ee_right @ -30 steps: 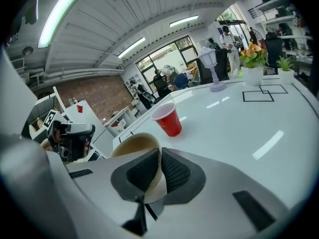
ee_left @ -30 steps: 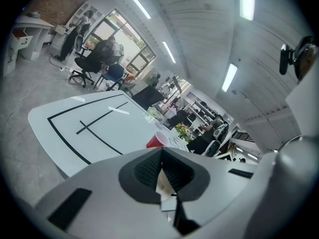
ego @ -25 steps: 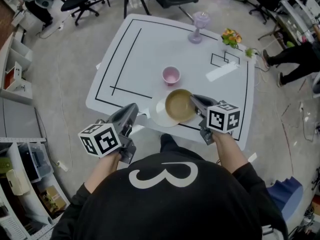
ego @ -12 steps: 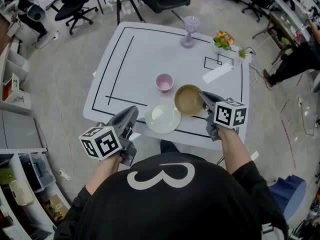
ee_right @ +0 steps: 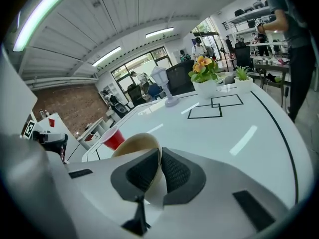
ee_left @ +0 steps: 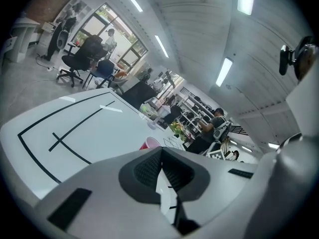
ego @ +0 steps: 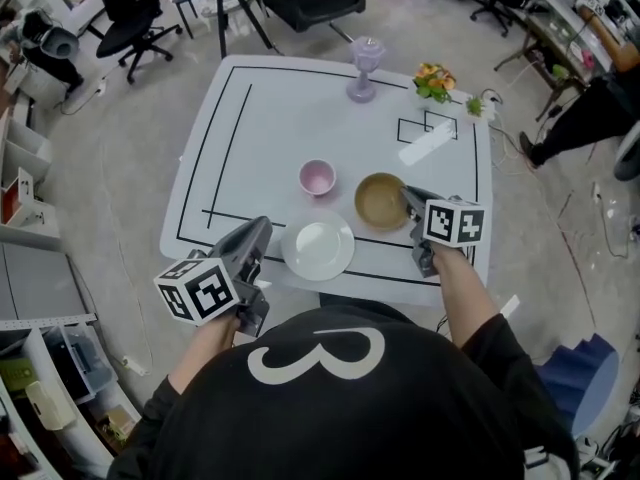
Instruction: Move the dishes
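Our right tongs (ego: 409, 197) pinch the tan bowl (ego: 380, 203) by its thin rim: light, rigid, probably slick and breakable; left tongs (ego: 263, 227) closed, empty.

The tan bowl (ego: 381, 201), clamped by its rim in the right gripper (ego: 408, 199), has come off the white plate (ego: 319, 247). A second ago it overlapped the plate's right side. Half a second ago it was just past the plate's far right edge. Now it is clear of the plate, beside the pink cup (ego: 317, 178) on the cup's right. The right gripper has travelled with it, away from the person and to their right. The plate's whole face now shows, uncovered.
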Motion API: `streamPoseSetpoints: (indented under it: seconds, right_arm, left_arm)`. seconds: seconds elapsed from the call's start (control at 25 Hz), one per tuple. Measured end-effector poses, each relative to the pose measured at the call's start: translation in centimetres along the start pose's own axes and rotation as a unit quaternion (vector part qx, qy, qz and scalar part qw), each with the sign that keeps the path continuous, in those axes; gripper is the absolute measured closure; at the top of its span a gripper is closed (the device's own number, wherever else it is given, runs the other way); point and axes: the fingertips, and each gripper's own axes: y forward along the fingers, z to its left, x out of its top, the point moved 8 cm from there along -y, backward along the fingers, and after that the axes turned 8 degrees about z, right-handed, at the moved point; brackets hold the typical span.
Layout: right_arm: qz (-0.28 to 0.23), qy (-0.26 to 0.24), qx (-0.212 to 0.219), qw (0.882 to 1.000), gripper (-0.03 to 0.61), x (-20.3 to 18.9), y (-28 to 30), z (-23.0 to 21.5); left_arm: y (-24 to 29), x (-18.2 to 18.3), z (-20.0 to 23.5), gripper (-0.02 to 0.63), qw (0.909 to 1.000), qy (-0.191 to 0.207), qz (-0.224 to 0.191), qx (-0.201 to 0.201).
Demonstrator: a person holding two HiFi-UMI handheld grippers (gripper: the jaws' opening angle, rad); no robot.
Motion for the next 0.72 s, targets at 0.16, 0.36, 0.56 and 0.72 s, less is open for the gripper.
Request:
streamPoseSetpoints:
  seconds: [0.16,0.36,0.56,0.72]
  right_arm:
    - [0.004,0.005,-0.012,1.0,0.546,-0.3,0.5,-0.5]
    - [-0.01,0.02,-0.019,1.0,0.529,-0.4,0.6,-1.1]
    - [-0.041,0.003,-0.017,0.999,0.342,-0.1,0.0,-0.4]
    - [-0.066,-0.033,-0.011,0.997,0.299,0.2,-1.2,1.1]
  left_arm:
    - [0.3,0.5,0.0,0.611,1.0,0.006,0.003,-0.004]
    - [0.4,0.3,0.3,0.611,1.0,0.008,0.005,-0.003]
    - [-0.4,0.2,0.3,0.611,0.9999,0.01,0.001,-0.008]
    - [-1.6,0.5,-0.8,0.611,0.9995,0.026,-0.01,-0.018]
